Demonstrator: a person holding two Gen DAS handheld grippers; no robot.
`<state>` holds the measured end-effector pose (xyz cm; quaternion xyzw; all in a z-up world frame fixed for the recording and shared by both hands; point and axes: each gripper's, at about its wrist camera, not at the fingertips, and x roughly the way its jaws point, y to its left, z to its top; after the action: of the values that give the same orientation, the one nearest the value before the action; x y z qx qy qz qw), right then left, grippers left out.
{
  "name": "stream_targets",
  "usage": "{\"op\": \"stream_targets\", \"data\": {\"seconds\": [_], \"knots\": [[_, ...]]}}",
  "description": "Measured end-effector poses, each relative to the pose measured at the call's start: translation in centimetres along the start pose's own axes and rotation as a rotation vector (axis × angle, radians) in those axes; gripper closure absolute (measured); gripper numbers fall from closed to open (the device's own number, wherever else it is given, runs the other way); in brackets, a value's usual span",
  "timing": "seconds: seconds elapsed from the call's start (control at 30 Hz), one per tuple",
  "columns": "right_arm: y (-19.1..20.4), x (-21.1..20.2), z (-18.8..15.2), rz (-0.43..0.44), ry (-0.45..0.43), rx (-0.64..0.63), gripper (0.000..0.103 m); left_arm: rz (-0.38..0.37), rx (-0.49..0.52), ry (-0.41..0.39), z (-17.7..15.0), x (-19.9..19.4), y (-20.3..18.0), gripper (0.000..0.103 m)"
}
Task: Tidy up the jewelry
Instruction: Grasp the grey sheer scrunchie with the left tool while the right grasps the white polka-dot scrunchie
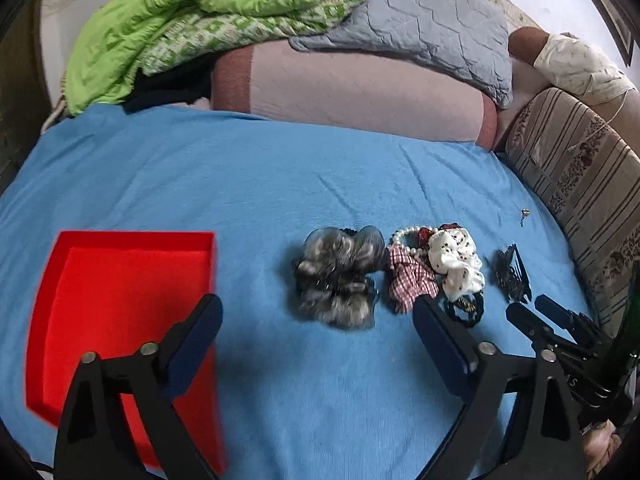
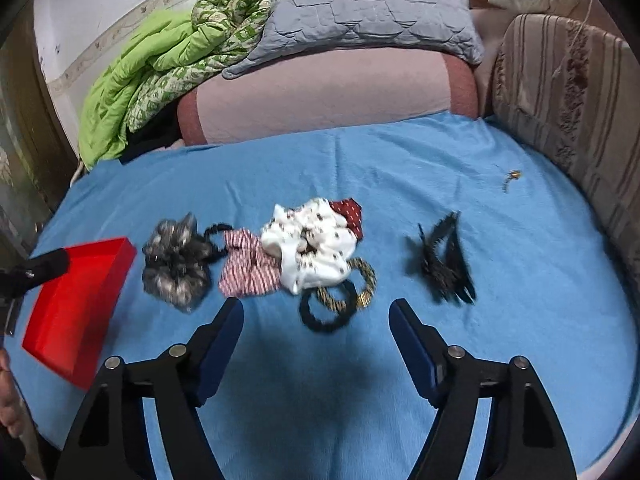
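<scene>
My grey furry scrunchie (image 1: 338, 278) mid-frame (blurred), checked bow (image 1: 410, 278) beside it, red tray (image 1: 120, 240) lower left holding nothing, both my tools, left tool (image 1: 318, 320) and right tool (image 2: 316, 320), spread.

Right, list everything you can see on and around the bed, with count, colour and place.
tray: one, red, empty, left side of the blue sheet
grey scrunchie: one, grey fuzzy, right of the tray
checked scrunchie: one, red and white, beside the grey one
white scrunchie: one, white with dark dots, middle of the pile
dark red scrunchie: one, behind the white one
pearl bracelet: one, white beads, partly under the pile
black hair tie: one, front of the pile
gold-and-black band: one, overlapping the hair tie
black hair clips: cluster, count unclear, right of the pile
small metal item: one, far right, too small to identify
bedding: green, grey, pink, at the back
left gripper: open
right gripper: open
</scene>
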<state>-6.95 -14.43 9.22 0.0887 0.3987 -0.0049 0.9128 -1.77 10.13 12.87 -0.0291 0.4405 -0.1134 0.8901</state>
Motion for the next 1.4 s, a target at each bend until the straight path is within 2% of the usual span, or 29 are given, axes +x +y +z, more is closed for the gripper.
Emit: {"op": "stream_targets", "data": {"seconds": [0.13,0.27,0.33,0.4,0.43,0.47,0.5,0.53,0.57,0.6,0.63,0.83,1.03,1.23,1.4], "knots": [[-0.3,2.6,1.4,0.018,0.029,0.009,0.028,-0.014,0.016,0.055,1.1,3.8,-0.2,0.018],[0.6,5.0,2.6,0.058,0.051,-0.017,0.028,-0.014,0.031,0.094,1.9,7.3,0.1,0.019],[1.2,6.0,2.8,0.066,0.061,-0.037,0.028,-0.011,0.036,0.107,2.0,8.6,0.2,0.024],[1.8,7.2,3.0,0.06,0.073,-0.055,0.028,-0.023,0.029,0.136,2.1,9.9,0.4,0.05],[2.0,7.9,3.1,0.055,0.079,-0.063,0.029,-0.031,0.025,0.15,2.0,10.3,0.5,0.058],[2.1,8.3,3.2,0.049,0.085,-0.068,0.031,-0.036,0.023,0.164,1.9,10.8,0.5,0.074],[2.3,8.8,3.2,0.045,0.091,-0.071,0.039,-0.041,0.023,0.17,1.8,11.1,0.5,0.092],[2.3,9.4,3.2,0.043,0.102,-0.073,0.053,-0.045,0.021,0.174,1.7,11.2,0.5,0.095],[2.4,9.8,3.2,0.045,0.113,-0.071,0.062,-0.054,0.016,0.172,1.6,11.2,0.5,0.096],[2.3,10.2,3.2,0.059,0.128,-0.062,0.083,-0.065,0.012,0.163,1.6,10.9,0.6,0.097],[2.1,10.2,3.1,0.069,0.135,-0.053,0.094,-0.073,0.01,0.155,1.5,10.4,0.5,0.097],[2.4,7.3,3.1,0.091,0.082,-0.054,0.096,-0.135,0.001,0.111,1.5,7.0,-0.4,0.099],[3.5,3.0,3.2,0.132,0.039,-0.061,0.097,-0.176,-0.016,0.043,1.7,1.8,-0.5,0.099],[5.5,-0.5,3.1,0.186,0.018,-0.068,0.097,-0.154,-0.046,-0.025,1.1,-3.6,1.9,0.099],[8.9,-1.9,2.5,0.23,0.016,-0.127,0.097,-0.078,-0.078,-0.065,0.6,-6.3,6.1,0.099]]}}
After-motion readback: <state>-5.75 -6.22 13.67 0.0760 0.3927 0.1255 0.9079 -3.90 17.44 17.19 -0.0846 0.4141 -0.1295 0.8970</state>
